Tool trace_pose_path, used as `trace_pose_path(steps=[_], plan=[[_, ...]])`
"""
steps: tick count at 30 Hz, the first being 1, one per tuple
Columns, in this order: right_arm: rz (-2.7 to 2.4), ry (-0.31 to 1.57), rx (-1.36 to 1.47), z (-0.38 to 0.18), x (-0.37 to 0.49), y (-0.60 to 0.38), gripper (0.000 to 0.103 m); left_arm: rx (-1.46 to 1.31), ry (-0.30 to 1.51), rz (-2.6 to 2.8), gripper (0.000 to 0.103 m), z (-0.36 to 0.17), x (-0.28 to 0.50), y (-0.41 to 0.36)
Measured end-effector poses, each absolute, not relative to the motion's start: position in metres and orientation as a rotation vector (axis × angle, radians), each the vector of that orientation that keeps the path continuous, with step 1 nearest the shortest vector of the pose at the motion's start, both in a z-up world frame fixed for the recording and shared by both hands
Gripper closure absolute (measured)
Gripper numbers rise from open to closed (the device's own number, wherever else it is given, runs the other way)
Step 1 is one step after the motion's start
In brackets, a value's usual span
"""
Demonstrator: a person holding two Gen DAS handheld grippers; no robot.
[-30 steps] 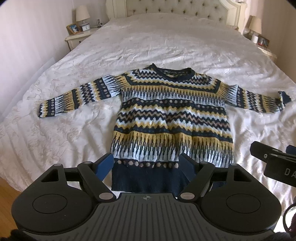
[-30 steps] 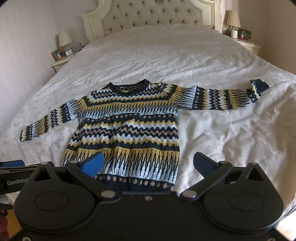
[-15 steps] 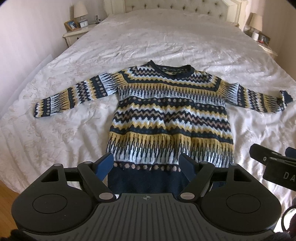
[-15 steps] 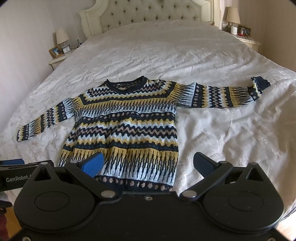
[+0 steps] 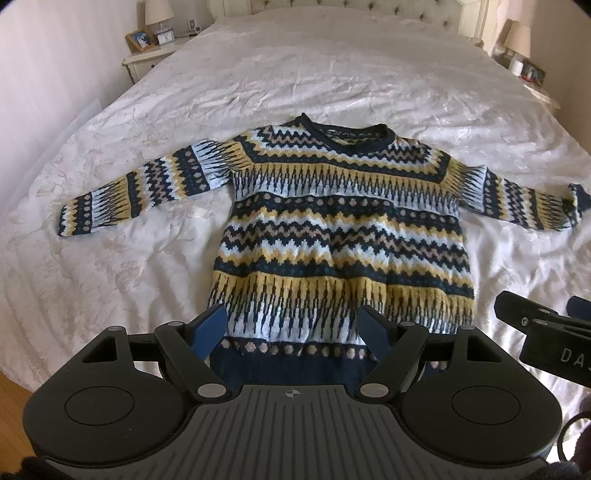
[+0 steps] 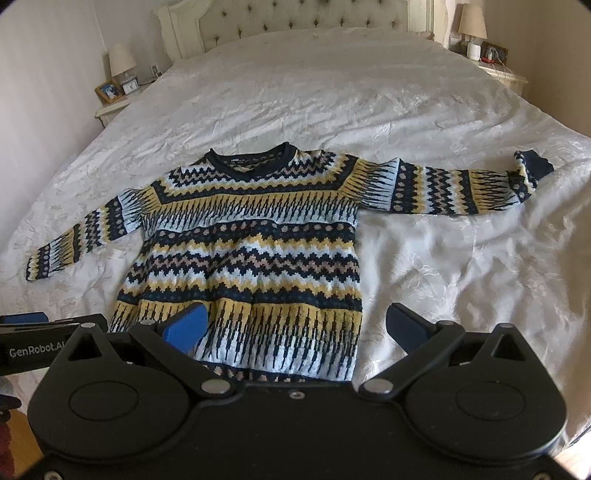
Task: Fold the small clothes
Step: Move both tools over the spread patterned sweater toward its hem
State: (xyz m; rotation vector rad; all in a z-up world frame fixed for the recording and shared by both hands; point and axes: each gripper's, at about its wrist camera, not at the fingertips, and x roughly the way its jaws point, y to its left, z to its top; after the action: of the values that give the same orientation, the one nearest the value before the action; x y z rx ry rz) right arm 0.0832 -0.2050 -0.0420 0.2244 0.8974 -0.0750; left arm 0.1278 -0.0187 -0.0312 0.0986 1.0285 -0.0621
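A small knitted sweater (image 5: pixel 343 229) with navy, yellow, pale blue and tan zigzag bands lies flat, face up, on a white bed, both sleeves spread out sideways; it also shows in the right wrist view (image 6: pixel 255 243). Its right cuff (image 6: pixel 532 166) is turned over. My left gripper (image 5: pixel 293 325) is open and empty, above the navy hem at the sweater's lower left. My right gripper (image 6: pixel 295 325) is open and empty, above the lower right part of the sweater. Neither touches the cloth.
The white bedspread (image 6: pixel 443 266) is wrinkled around the sweater. A tufted headboard (image 6: pixel 295 22) stands at the far end. Nightstands with lamps stand on both sides (image 6: pixel 118 92) (image 6: pixel 487 59). Wooden floor shows at the bed's near left corner (image 5: pixel 14 398).
Both grippers have moved forward and a little lower toward the sweater, so it fills more of each view. The jaws stay open. The sweater has not moved.
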Motion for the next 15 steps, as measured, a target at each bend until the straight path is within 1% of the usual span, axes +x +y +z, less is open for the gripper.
trace_pose_path(steps=[15], plan=[[-0.090,0.953,0.207,-0.051,0.128,-0.195,0.001,0.083,1.081,-0.072,0.026,-0.046,0.179,-0.011]])
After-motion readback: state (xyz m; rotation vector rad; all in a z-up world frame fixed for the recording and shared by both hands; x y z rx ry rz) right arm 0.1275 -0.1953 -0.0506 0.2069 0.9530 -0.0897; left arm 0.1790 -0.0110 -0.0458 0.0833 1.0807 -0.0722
